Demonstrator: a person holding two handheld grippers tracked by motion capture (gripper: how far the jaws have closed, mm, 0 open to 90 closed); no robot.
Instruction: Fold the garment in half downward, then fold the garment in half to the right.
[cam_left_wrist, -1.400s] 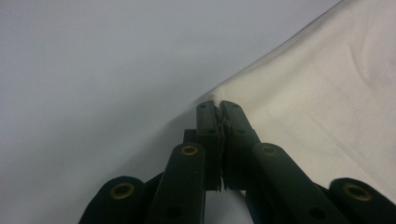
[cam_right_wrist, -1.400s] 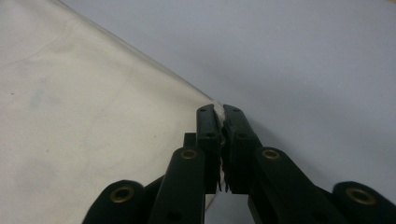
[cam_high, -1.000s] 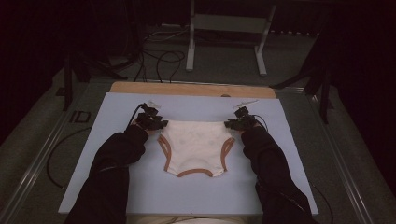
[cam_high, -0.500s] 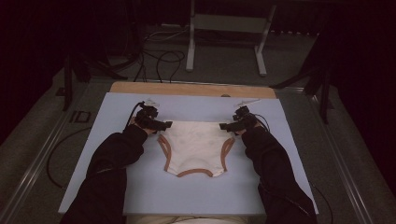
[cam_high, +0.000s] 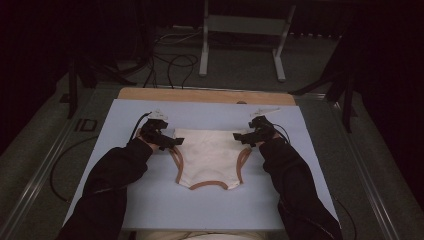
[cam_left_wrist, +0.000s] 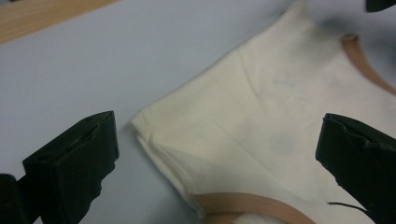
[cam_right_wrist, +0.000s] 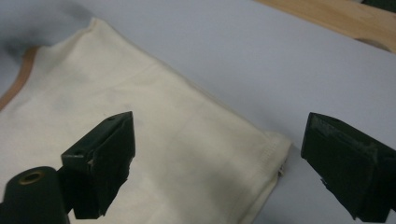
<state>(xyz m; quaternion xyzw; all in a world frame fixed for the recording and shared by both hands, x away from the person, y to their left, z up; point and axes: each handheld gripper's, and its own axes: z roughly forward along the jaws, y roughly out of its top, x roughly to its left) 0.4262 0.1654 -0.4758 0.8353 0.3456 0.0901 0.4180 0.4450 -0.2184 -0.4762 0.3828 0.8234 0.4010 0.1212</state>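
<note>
A pair of cream cloth underpants with light brown trim (cam_high: 209, 159) is laid flat on a pale blue sheet (cam_high: 150, 205) that covers the table. The waistband is turned to the far side, and the narrow part is turned toward the person. A strip of bare light wood (cam_high: 200, 95) is seen past the far edge of the sheet. 2 black grippers are held by a person in black sleeves (cam_high: 112, 175). The left gripper (cam_high: 176, 142) is placed at the left top corner of the underpants. In the left gripper view, its 2 jaws are spread wide, and the folded corner of the cloth (cam_left_wrist: 154, 126) is seen between them, not pinched. A curved band of brown trim (cam_left_wrist: 243, 205) is seen just below that corner. The right gripper (cam_high: 239, 137) is placed at the right top corner. In the right gripper view, its 2 jaws are also spread wide, and the stitched corner (cam_right_wrist: 268, 149) is seen between them, lying loose on the sheet. Nothing is gripped by either tool.
</note>
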